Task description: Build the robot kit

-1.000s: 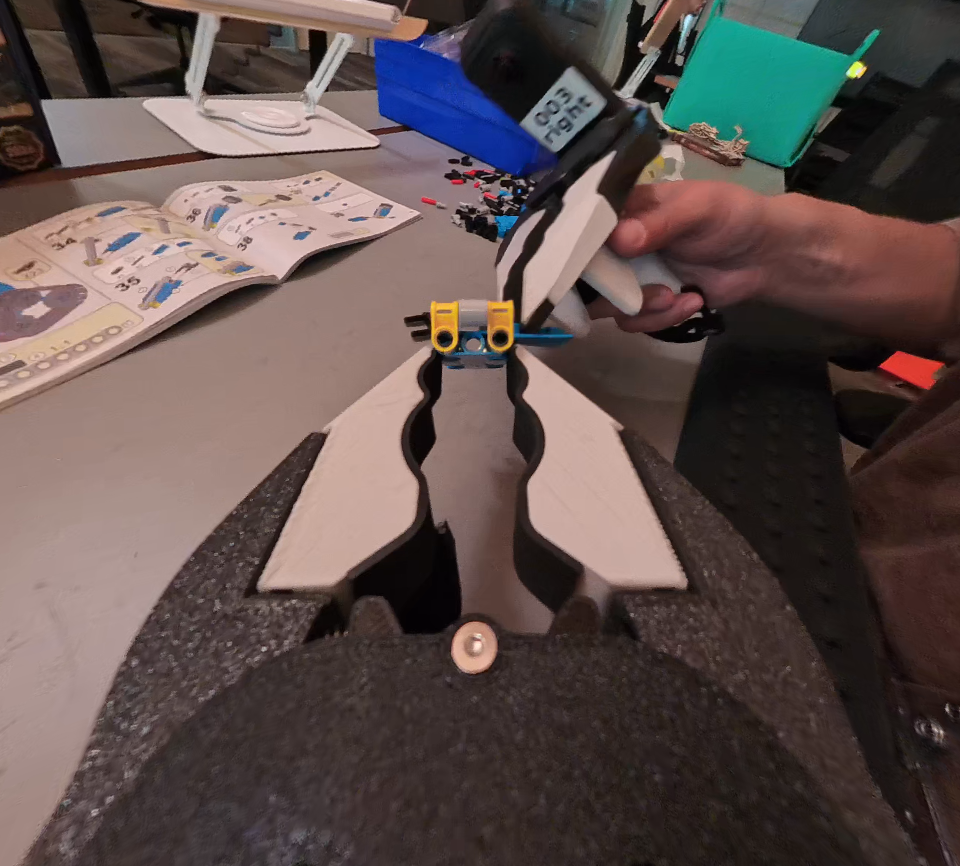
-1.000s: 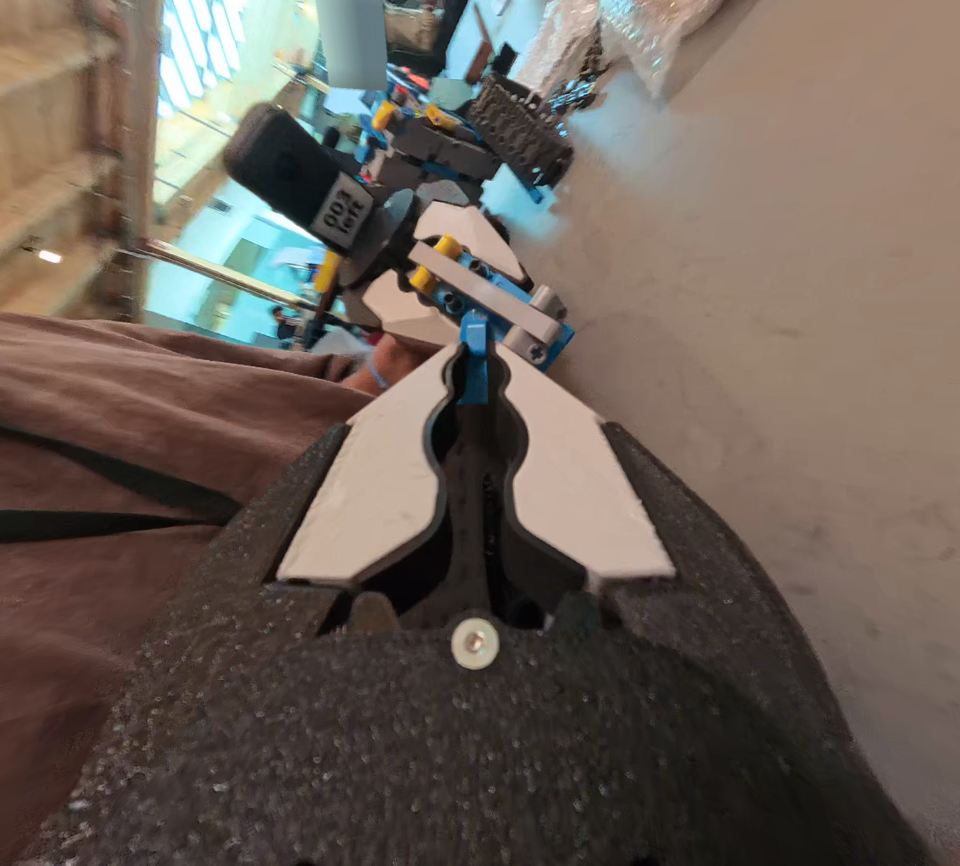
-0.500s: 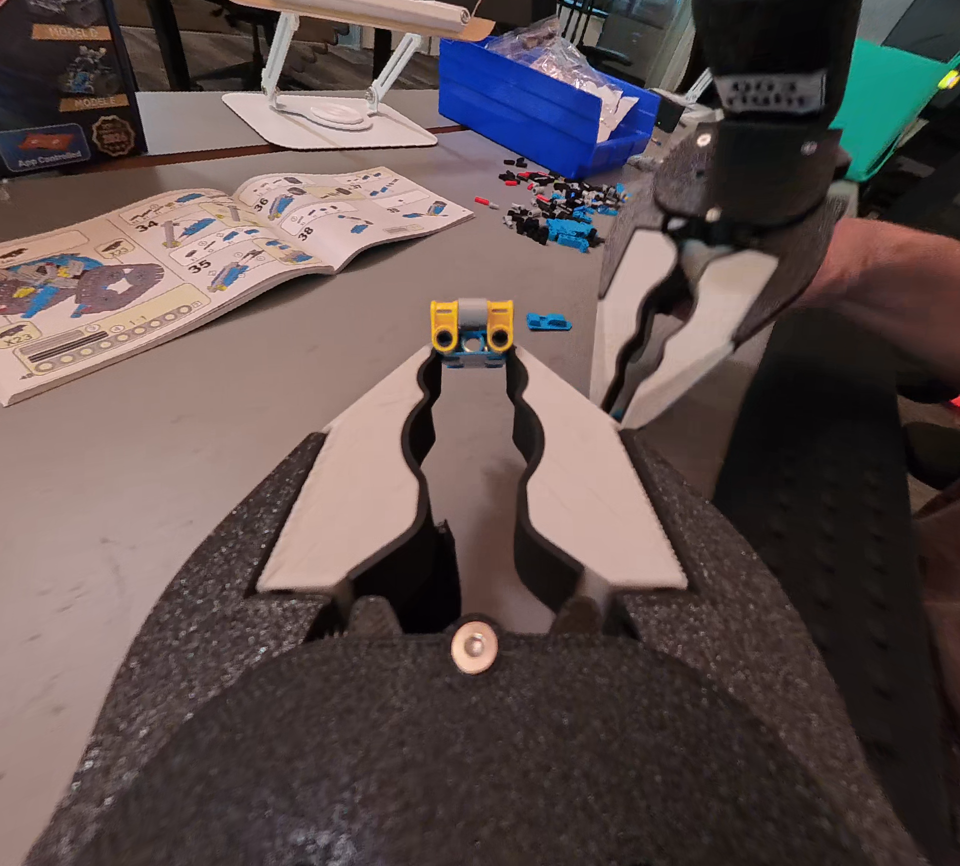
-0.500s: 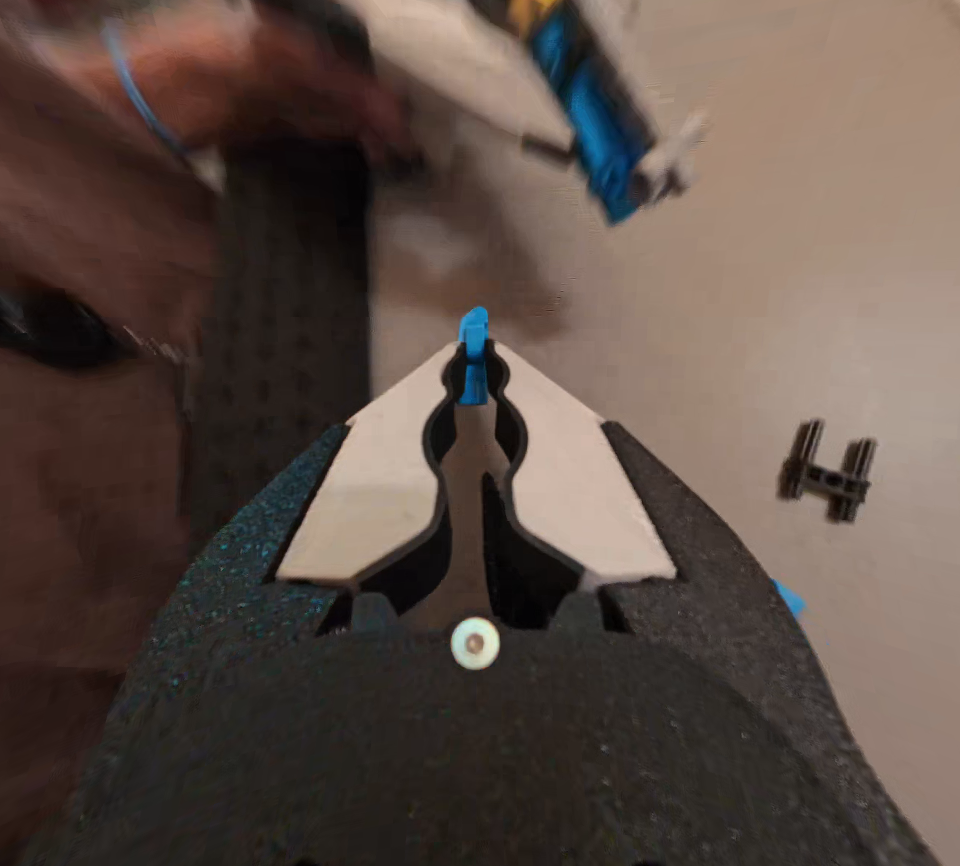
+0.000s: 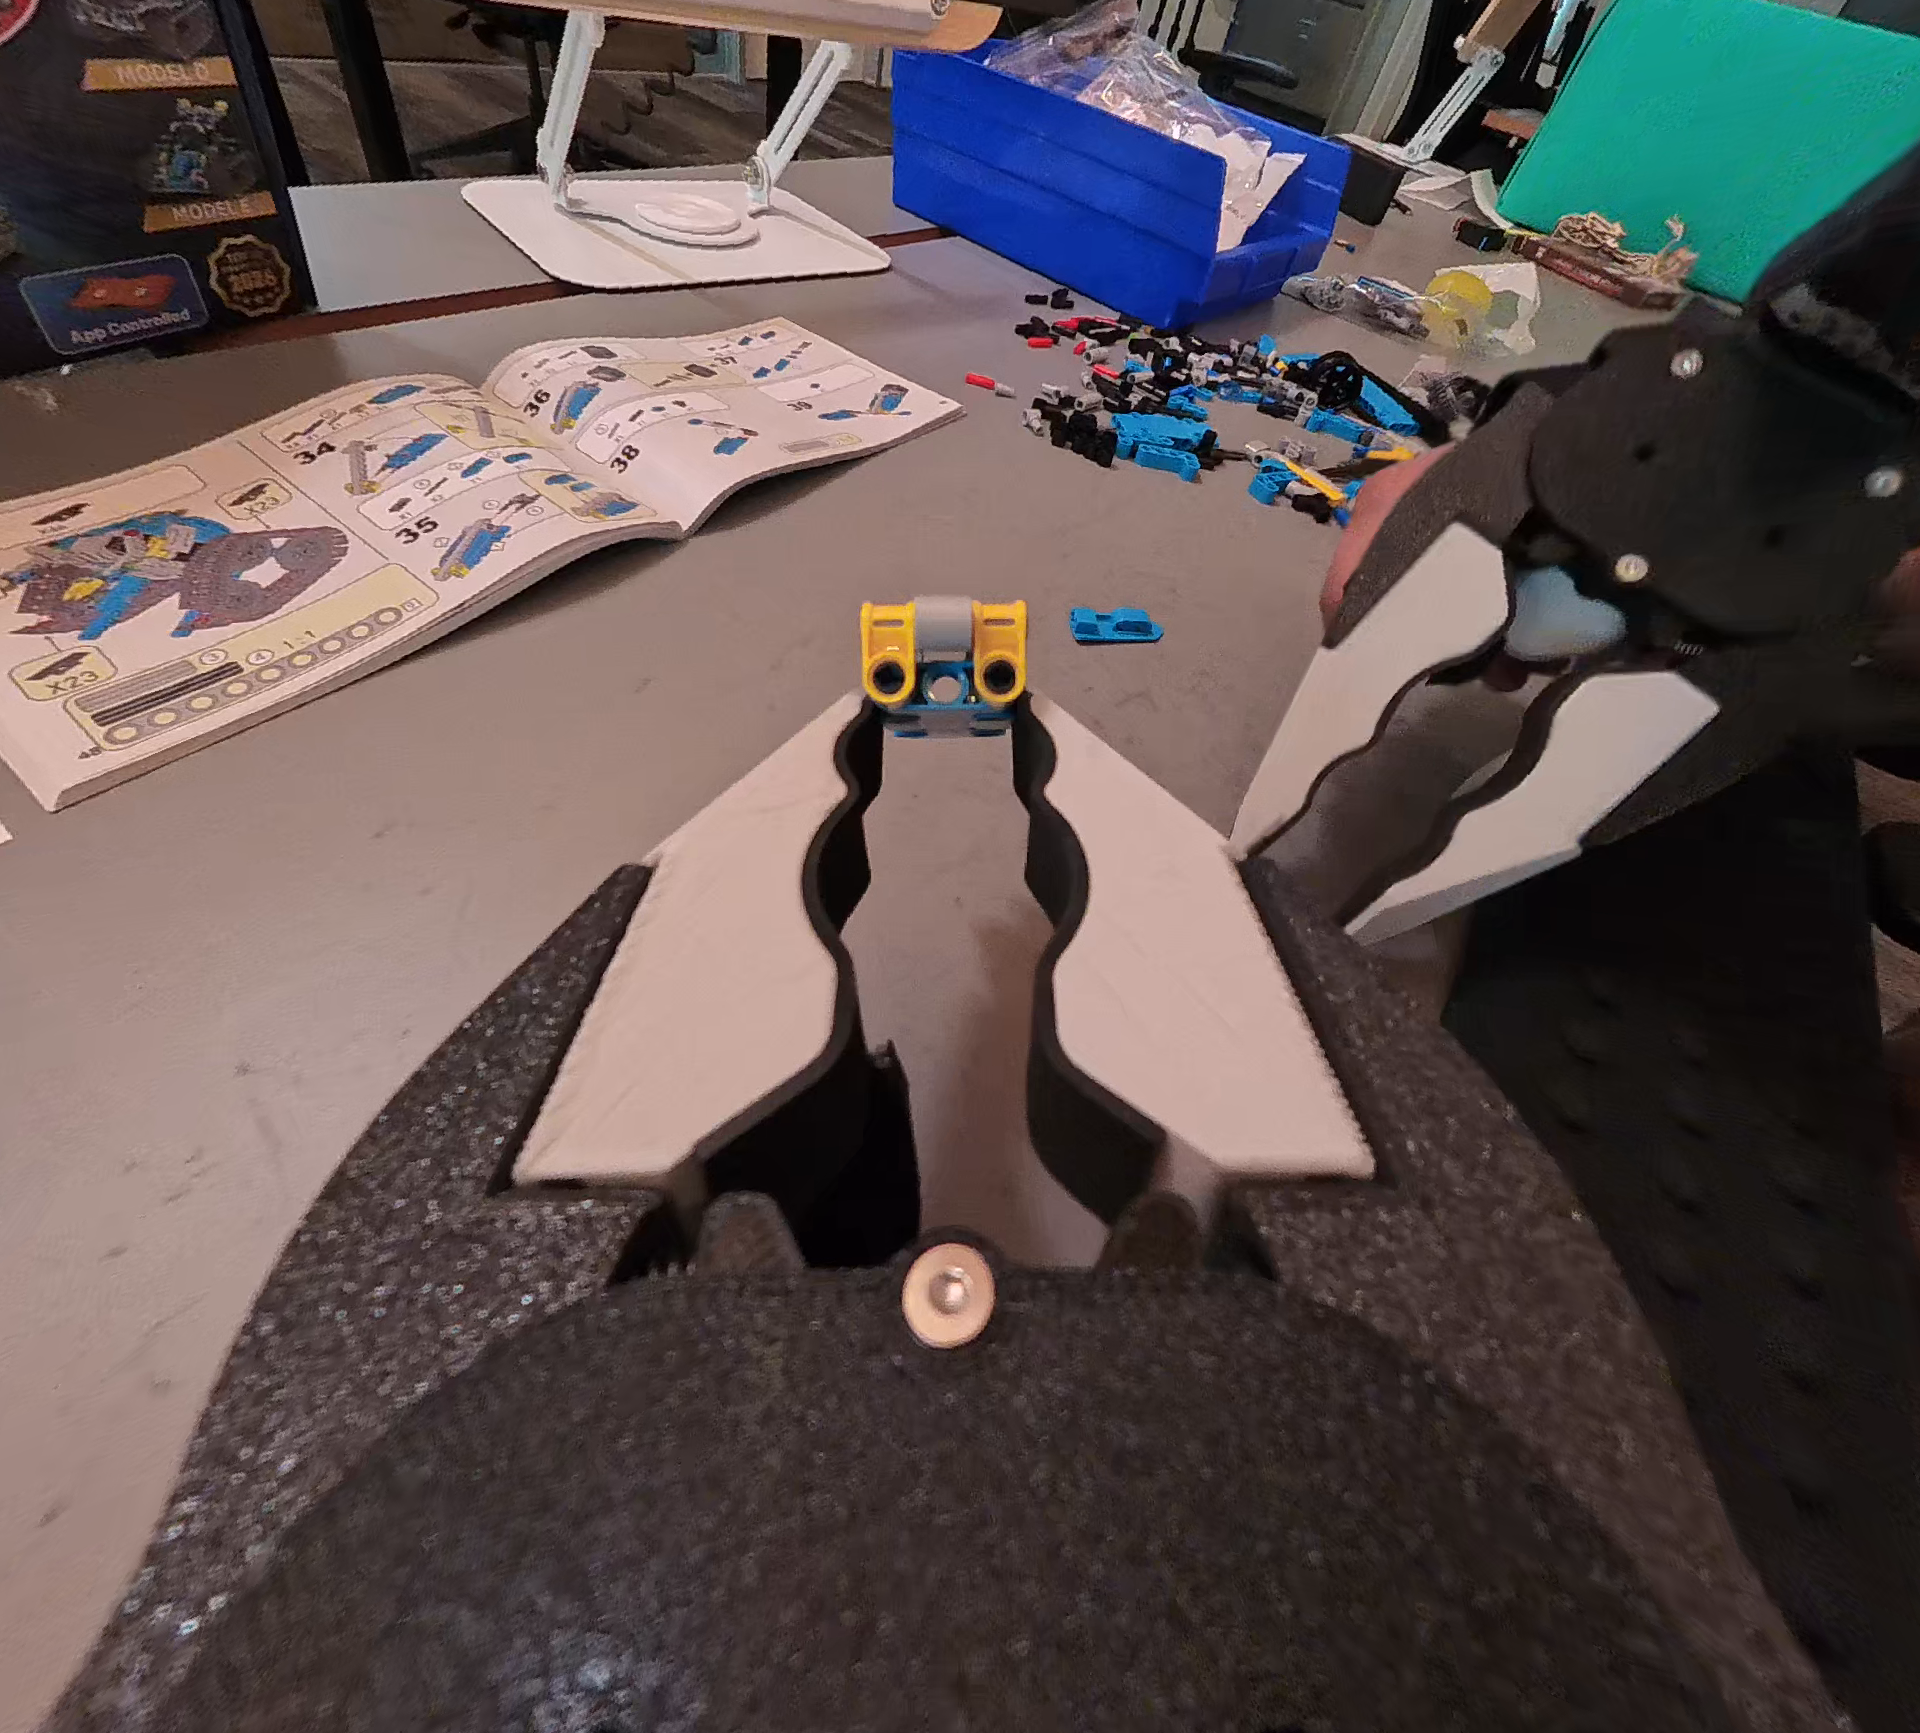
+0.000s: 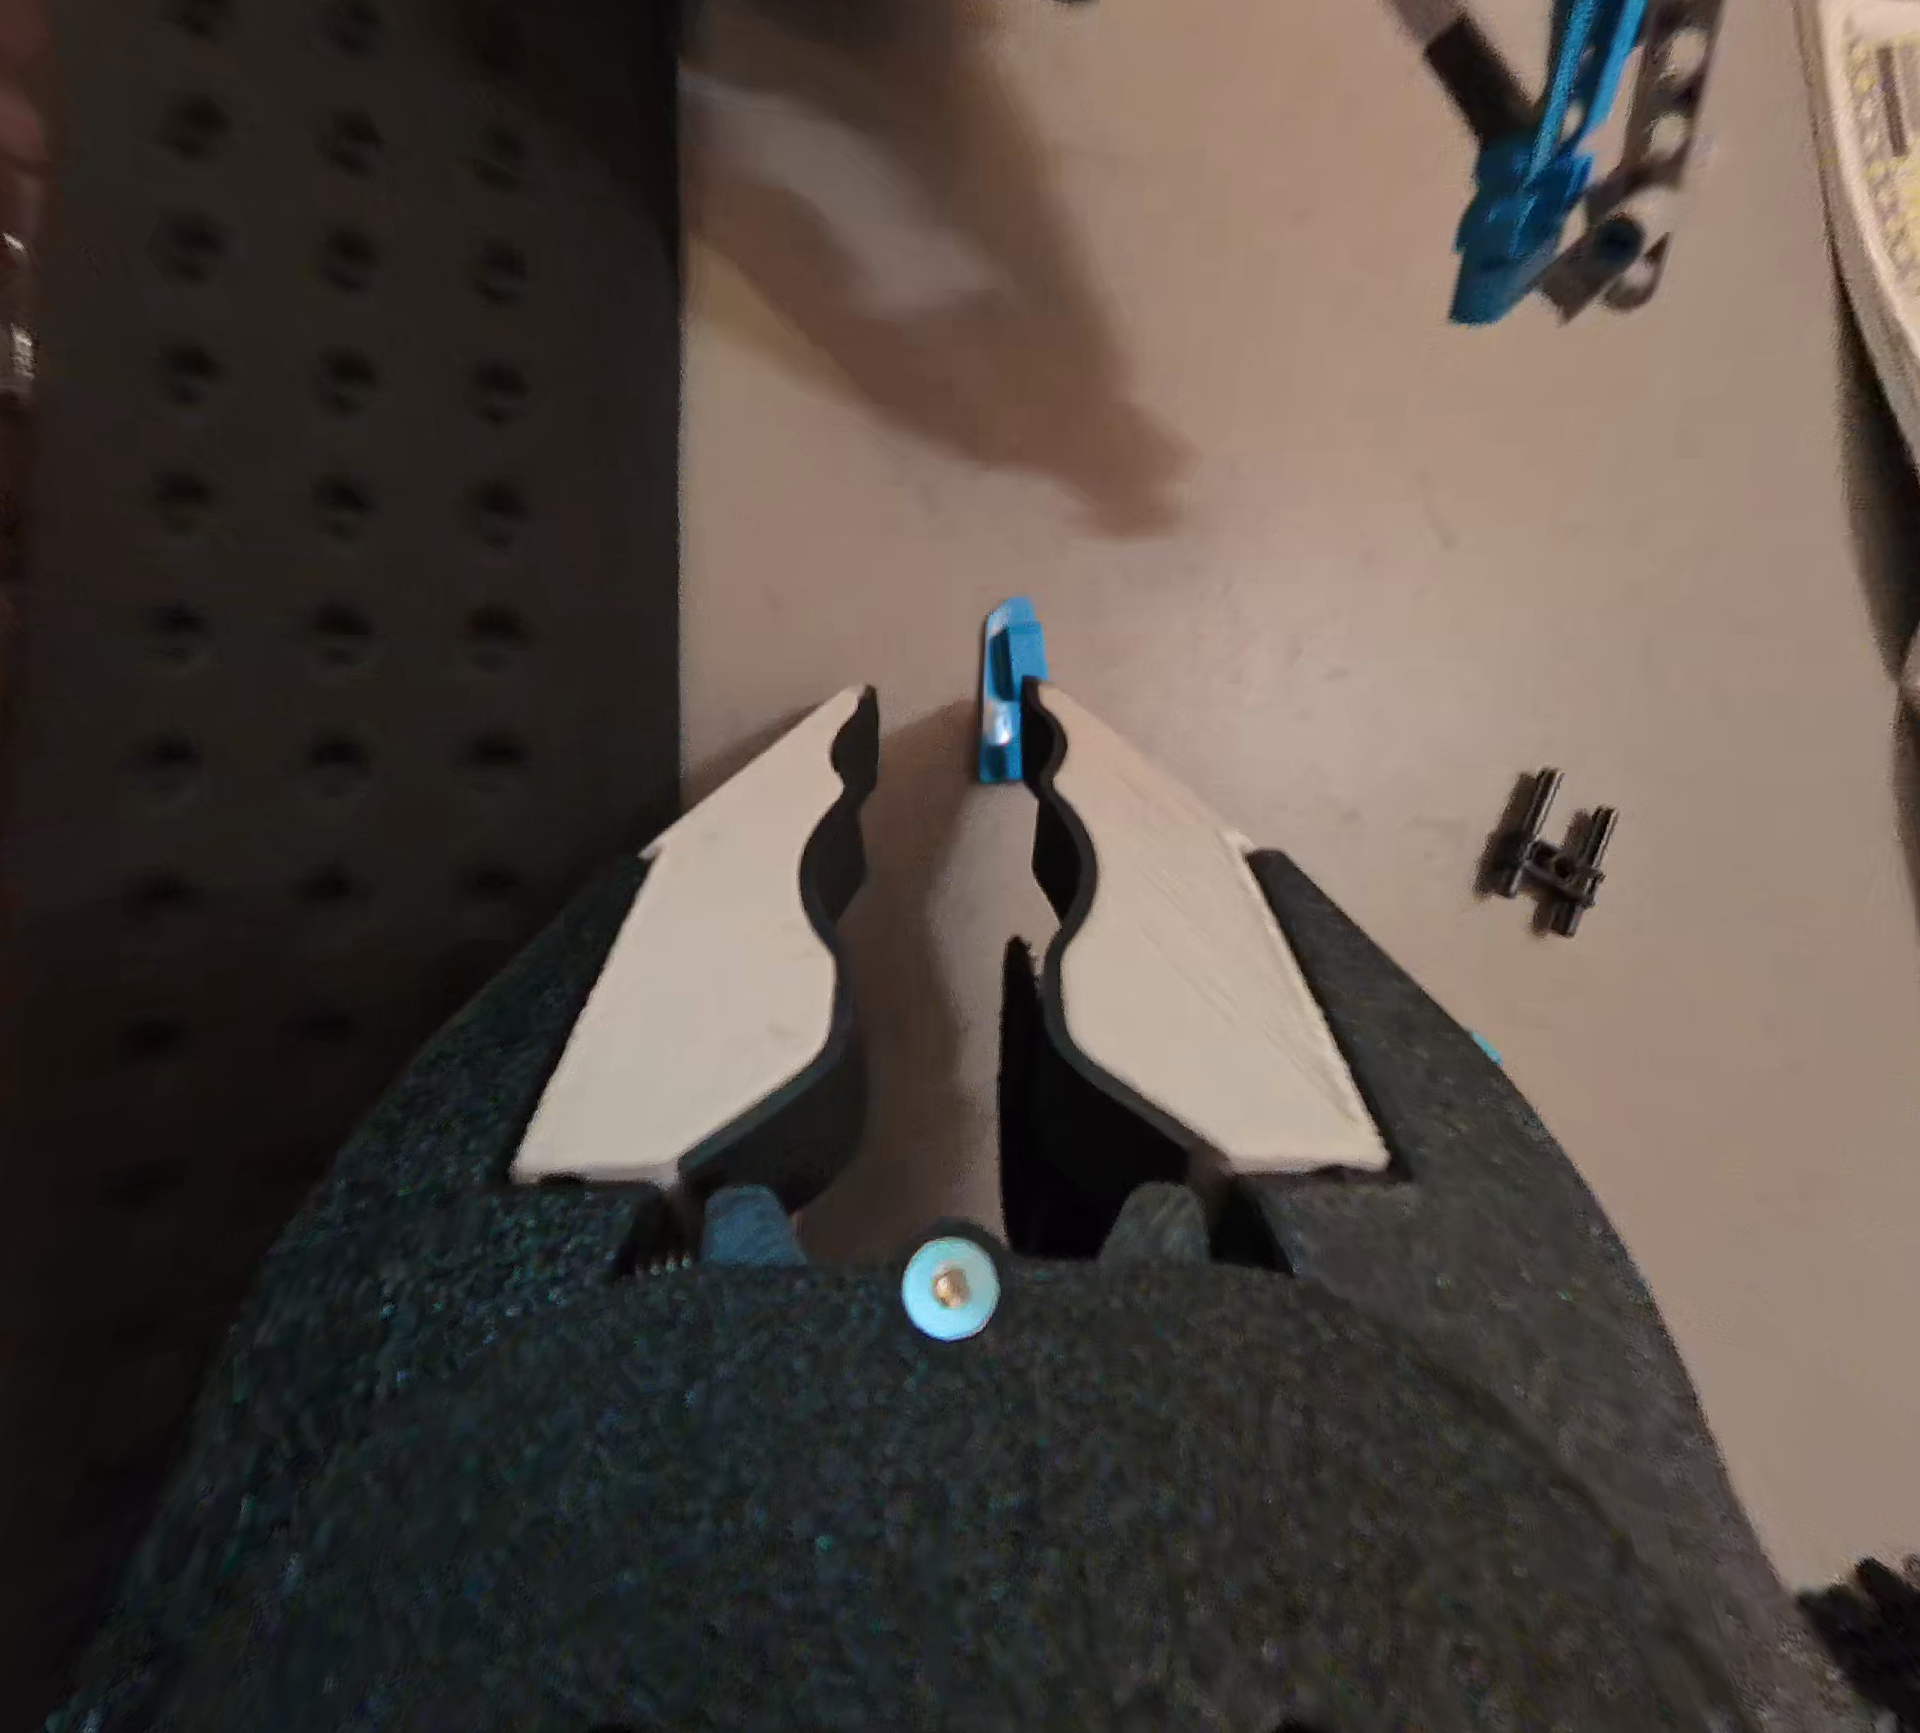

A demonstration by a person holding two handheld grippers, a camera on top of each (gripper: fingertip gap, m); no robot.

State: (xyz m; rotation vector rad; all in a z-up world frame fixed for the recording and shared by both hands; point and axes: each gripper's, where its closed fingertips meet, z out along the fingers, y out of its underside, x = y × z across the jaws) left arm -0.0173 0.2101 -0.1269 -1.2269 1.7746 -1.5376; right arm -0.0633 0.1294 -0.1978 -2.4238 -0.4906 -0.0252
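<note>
The right gripper (image 6: pixel 951 701), pinched on the blue piece (image 6: pixel 1006 707) a moment ago, now stands spread, the piece against one finger. The left gripper (image 5: pixel 943 707) still pinches the assembly (image 5: pixel 942 660) above the surface (image 5: pixel 312 956).

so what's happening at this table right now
A person is working with toy building pieces using two handheld tools. The left tool grips a small yellow, grey and blue assembly above the grey table. The right tool is open, with a small blue piece against one of its fingers. An open instruction booklet, a pile of loose pieces and a blue bin lie beyond.
</note>
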